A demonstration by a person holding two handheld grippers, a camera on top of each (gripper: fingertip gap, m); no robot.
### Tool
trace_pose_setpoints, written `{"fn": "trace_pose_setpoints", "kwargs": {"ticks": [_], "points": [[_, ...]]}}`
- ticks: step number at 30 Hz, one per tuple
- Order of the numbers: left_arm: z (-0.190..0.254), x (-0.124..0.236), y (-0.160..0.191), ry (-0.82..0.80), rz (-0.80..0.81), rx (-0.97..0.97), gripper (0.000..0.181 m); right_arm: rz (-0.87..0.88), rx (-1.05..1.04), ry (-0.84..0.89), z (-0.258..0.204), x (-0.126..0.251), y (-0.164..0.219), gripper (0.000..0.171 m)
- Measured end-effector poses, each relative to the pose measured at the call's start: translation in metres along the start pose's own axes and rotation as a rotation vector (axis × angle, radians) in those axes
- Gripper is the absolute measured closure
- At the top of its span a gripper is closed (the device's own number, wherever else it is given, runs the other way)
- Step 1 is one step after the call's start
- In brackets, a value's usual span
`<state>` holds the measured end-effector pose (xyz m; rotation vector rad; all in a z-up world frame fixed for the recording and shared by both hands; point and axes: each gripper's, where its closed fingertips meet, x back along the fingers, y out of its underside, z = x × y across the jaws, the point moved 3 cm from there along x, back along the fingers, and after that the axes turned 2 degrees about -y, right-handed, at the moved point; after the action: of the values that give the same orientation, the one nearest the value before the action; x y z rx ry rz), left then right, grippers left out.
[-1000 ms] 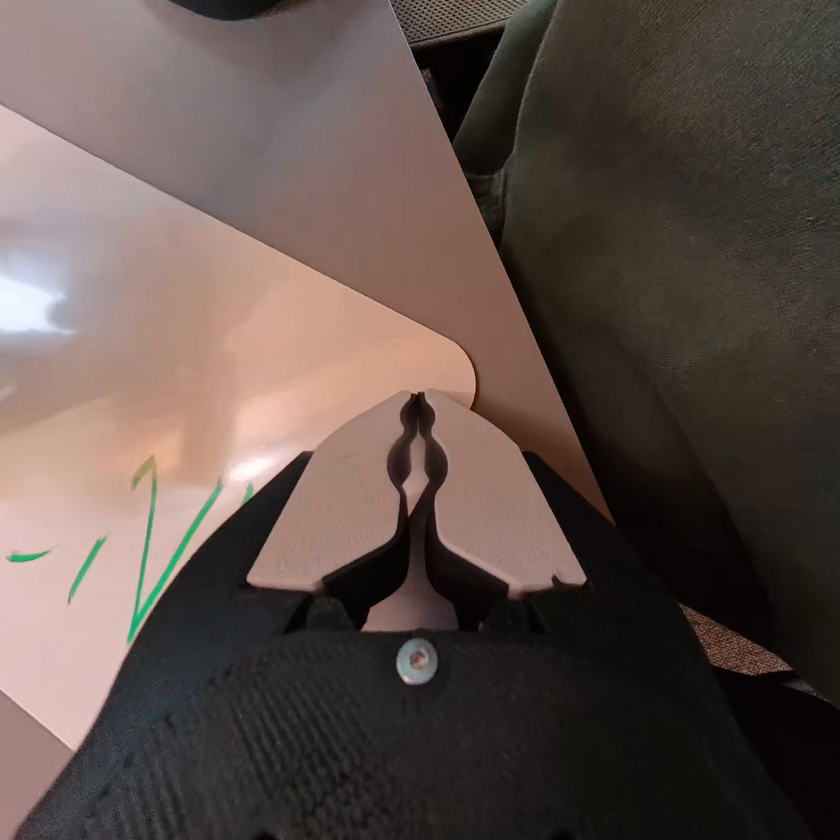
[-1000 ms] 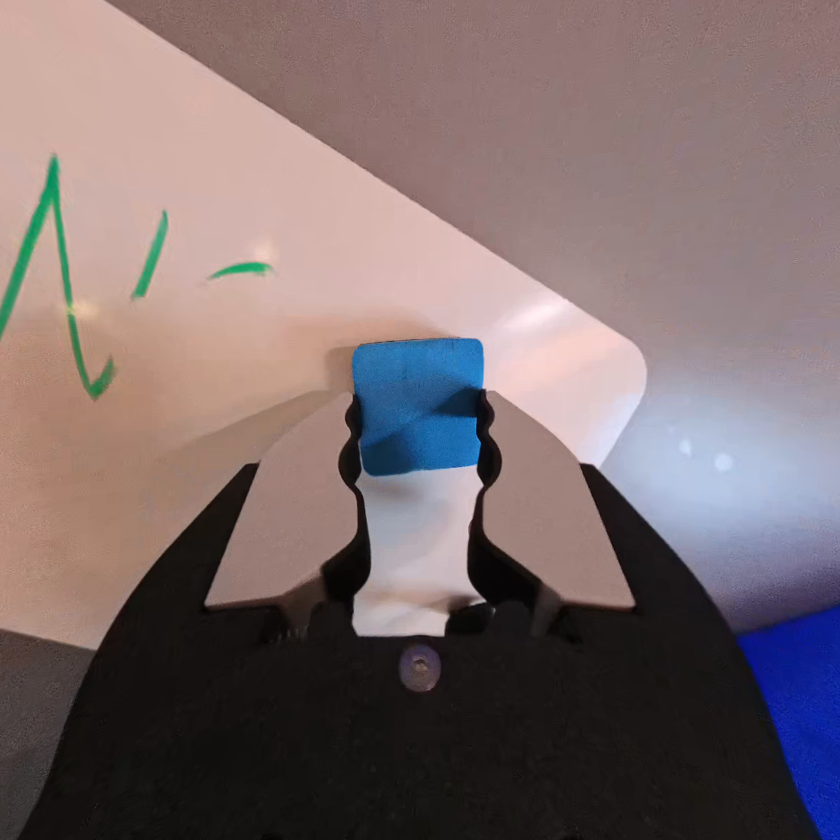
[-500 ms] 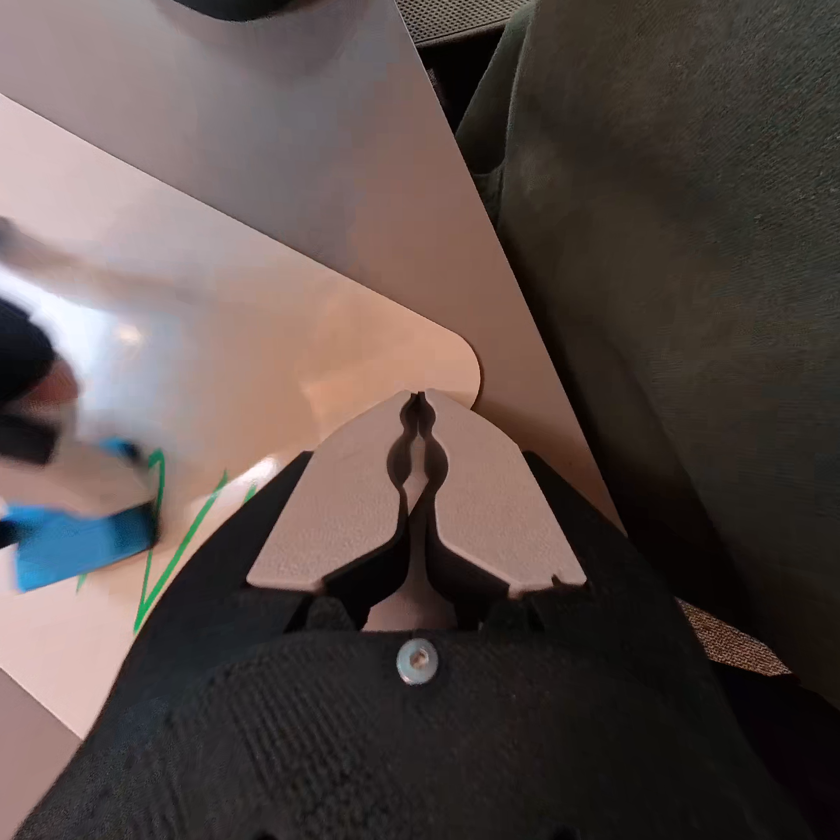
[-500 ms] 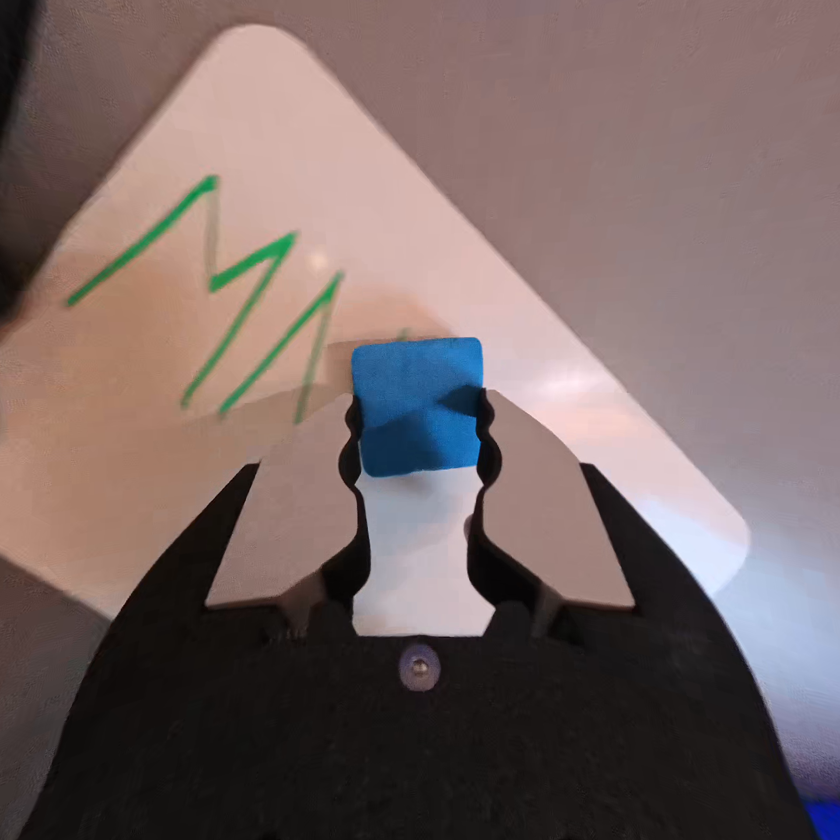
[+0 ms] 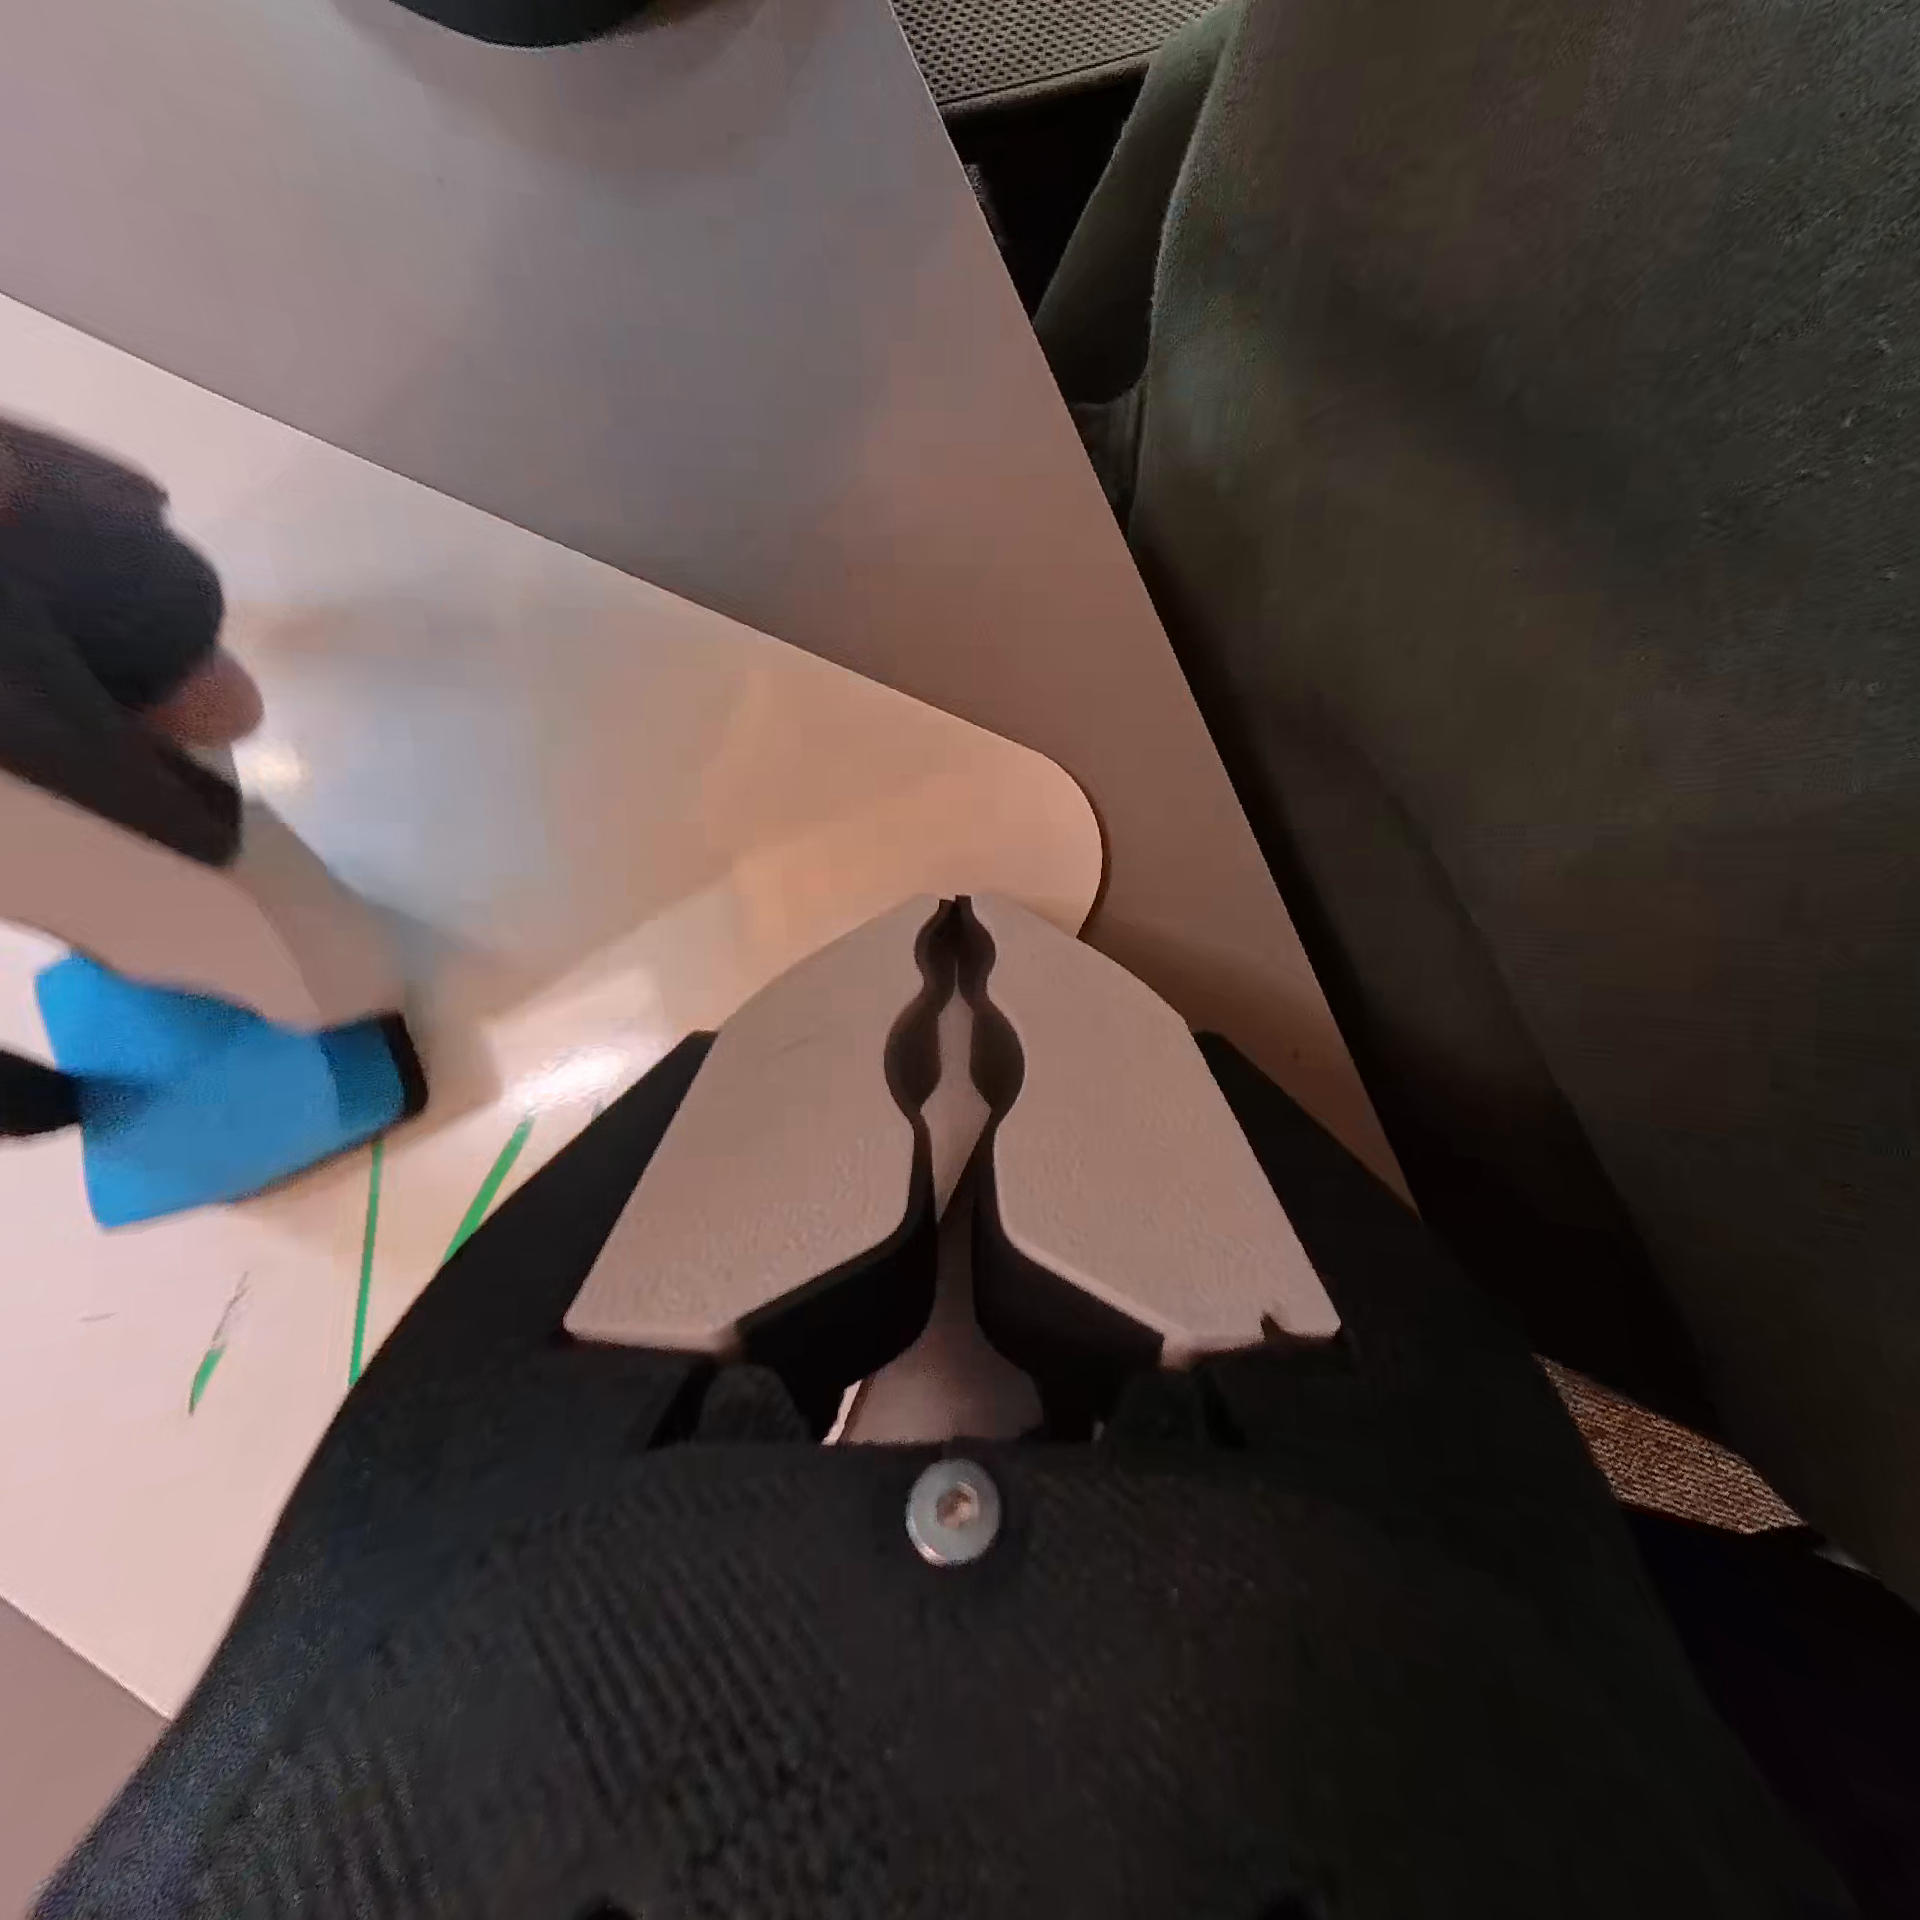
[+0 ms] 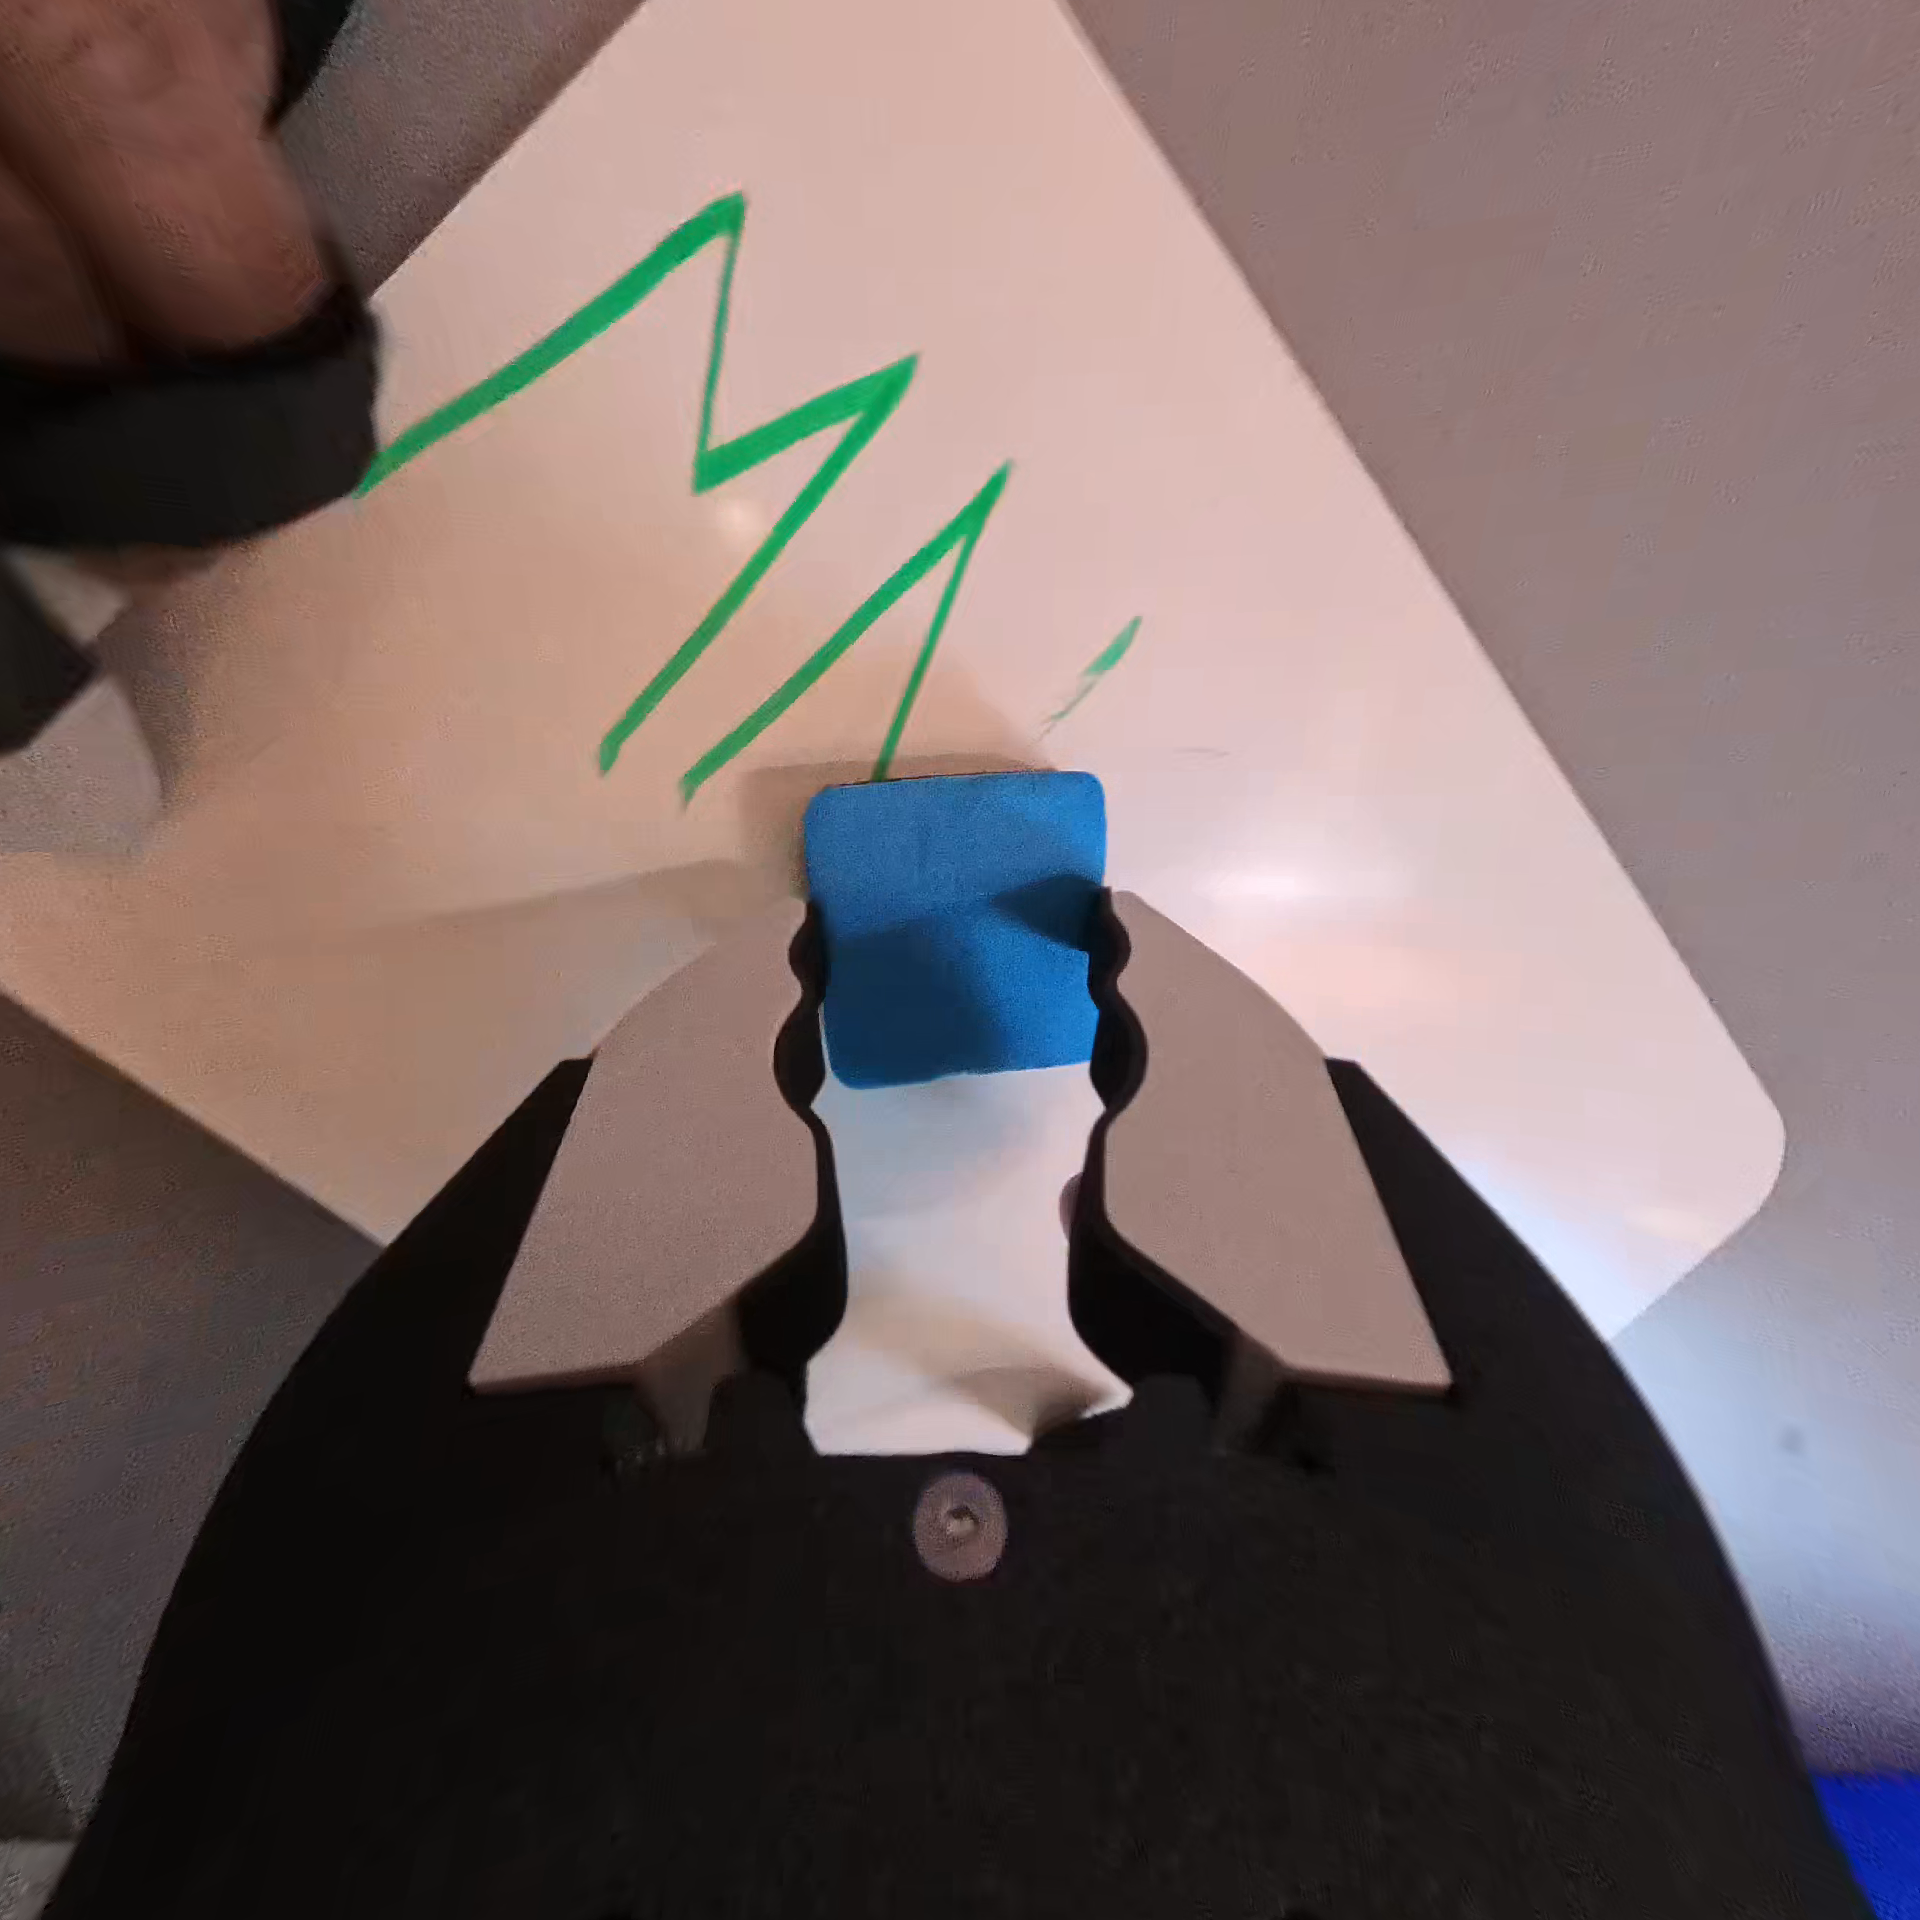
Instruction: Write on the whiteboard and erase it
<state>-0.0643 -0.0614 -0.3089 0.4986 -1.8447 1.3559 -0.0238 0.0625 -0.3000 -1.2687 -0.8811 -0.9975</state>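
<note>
Writing step judged complete: a green zigzag line point(image 6: 790, 488) is laid across the whiteboard point(image 6: 1299, 644). Erasing judged begun, not finished. Near the right end of the line only a faint broken green trace point(image 6: 1101, 665) is seen, with bare board to the right of it; the greater part of the zigzag, to the left and far side, is left to be wiped.

The whiteboard is laid flat on a grey table point(image 6: 1558, 260), turned cornerwise to the right wrist view, one rounded corner at near right. Glare patches are noted on its glossy face.

The blue eraser point(image 6: 951, 920) is clamped between the fingers of the right gripper point(image 6: 956, 935), its far edge set on the board right at the last stroke of the line.

The left gripper point(image 5: 956, 914) is held with fingertips together, nothing between them, over another rounded corner of the board; contact with the board cannot be told.

Room: dark green cloth point(image 5: 1558, 623) is seen beyond the table edge. A blue patch point(image 6: 1870, 1849) is noted at the near right corner of the right wrist view.
</note>
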Motion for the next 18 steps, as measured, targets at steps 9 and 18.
{"fn": "trace_pose_setpoints", "kwargs": {"ticks": [9, 18], "points": [[0.000, 0.000, -0.001, -0.023, -0.006, -0.003, 0.181, 0.038, -0.271, 0.139, 0.086, 0.008, 0.052, 0.122], [-0.006, 0.003, 0.002, -0.071, -0.012, -0.004, 0.181, -0.042, -0.466, 0.195, 0.091, 0.039, 0.140, 0.122]]}}
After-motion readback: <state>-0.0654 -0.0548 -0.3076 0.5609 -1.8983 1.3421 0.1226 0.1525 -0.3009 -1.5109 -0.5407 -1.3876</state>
